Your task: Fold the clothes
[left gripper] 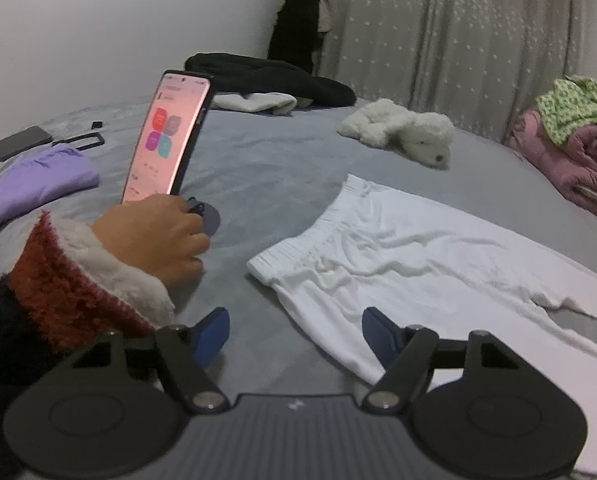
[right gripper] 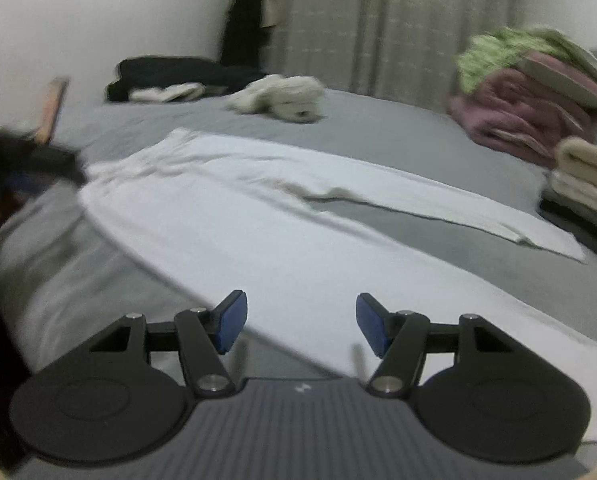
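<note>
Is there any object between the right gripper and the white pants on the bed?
Nothing visible stands between them. The right gripper is open, directly over the near leg of the white pants, which lie flat on the grey bed.

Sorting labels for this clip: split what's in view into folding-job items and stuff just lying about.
Job:
white pants, spread flat
left gripper, open
right gripper, open

Lying about:
plush toy
phone on a stand, with a hand at its base
purple garment
black clothes
pink bedding
</note>
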`<state>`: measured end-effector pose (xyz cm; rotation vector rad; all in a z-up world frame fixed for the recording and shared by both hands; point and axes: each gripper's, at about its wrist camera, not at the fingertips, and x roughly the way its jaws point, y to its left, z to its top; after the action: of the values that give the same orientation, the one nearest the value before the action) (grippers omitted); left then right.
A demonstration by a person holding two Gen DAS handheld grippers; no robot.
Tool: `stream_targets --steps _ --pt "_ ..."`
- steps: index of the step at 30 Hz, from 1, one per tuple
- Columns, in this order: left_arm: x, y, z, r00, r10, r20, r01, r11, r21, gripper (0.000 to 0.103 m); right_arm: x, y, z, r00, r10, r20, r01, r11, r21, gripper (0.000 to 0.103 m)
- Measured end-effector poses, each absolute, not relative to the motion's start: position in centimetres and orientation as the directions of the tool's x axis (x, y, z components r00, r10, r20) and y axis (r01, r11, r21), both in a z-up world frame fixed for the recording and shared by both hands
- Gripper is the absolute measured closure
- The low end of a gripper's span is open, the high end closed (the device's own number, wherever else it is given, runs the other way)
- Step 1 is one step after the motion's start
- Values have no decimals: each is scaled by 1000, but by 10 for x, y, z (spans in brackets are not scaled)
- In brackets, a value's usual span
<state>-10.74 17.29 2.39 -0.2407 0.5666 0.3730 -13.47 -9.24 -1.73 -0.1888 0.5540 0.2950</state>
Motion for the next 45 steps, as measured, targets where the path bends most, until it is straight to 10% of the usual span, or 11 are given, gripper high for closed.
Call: stream_targets --steps 12,28,45 --pt "-101 175 29 777 310 -548 -421 903 -86 43 -131 -77 -18 786 282 -550 -395 914 -95 36" --pt "-38 135 62 857 155 -492 -155 987 41 3 -60 -74 7 755 306 -580 -390 920 -23 29" --pt "18 165 52 779 103 -619 -189 979 -75 28 70 -4 11 730 362 -579 -517 847 -121 27"
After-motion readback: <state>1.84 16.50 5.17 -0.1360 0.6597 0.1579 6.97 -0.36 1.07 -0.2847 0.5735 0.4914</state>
